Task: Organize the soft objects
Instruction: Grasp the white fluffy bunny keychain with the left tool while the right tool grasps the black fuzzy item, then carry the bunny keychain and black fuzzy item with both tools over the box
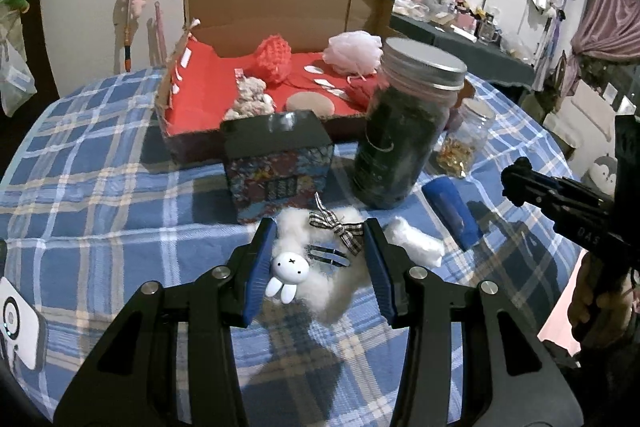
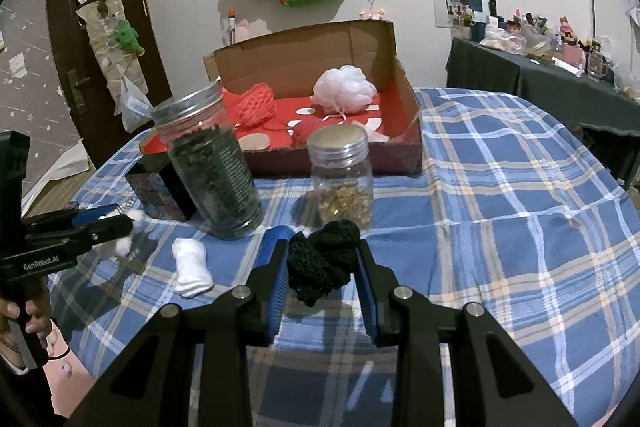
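Mid-carry, both loaded. Left tongs [image 1: 318, 247] nipped on the white fluffy bunny charm [image 1: 316, 259]; right tongs [image 2: 320, 267] nipped on the black mesh wad [image 2: 322, 255]. Both just above the worktop [image 2: 500, 211]. Next: clear the jars, drop into the red-lined cardboard box [image 1: 276, 15] at 12 o'clock.

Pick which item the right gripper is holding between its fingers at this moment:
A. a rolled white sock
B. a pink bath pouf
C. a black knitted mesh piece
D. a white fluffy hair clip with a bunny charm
C: in the right wrist view the right gripper is clamped on the black knitted mesh piece, while the rolled white sock lies on the tablecloth.
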{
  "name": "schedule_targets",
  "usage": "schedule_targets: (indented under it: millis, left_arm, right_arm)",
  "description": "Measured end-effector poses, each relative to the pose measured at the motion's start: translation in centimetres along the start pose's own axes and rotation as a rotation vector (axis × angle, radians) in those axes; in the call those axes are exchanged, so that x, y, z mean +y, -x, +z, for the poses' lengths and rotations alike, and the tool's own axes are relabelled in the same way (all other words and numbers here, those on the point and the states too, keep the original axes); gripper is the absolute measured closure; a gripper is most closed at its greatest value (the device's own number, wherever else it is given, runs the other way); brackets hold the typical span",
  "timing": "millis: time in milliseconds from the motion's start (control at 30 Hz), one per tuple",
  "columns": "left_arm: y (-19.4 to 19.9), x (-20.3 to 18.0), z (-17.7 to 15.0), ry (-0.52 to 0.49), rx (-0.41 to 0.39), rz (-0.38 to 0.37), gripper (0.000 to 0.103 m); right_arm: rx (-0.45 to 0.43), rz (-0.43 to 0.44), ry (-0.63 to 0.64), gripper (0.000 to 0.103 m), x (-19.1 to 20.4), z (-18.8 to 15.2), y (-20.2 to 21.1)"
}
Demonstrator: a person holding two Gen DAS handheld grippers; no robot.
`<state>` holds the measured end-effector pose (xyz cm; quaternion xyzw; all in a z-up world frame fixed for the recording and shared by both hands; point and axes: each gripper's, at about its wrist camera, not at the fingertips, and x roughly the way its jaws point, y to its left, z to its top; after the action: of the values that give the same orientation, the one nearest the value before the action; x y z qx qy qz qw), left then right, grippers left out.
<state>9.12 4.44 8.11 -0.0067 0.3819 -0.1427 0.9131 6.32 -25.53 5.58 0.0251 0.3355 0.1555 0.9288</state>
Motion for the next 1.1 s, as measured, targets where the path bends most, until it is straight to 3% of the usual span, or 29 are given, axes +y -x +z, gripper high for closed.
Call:
schedule_targets:
  millis: [600, 1100]
  left_arm:
    - [1.9, 1.5, 3.5, -0.007, -0.064, 0.029, 0.061]
    - [-0.1, 2.3, 7.6, -0.026, -0.061, -0.014, 0.061]
  right_arm:
    - [-0.046, -0.049, 0.015, 0.069, -1.1, 4.0, 0.5]
    - [-0.053, -0.038, 0.085, 0.069, -1.0, 8.9, -1.4]
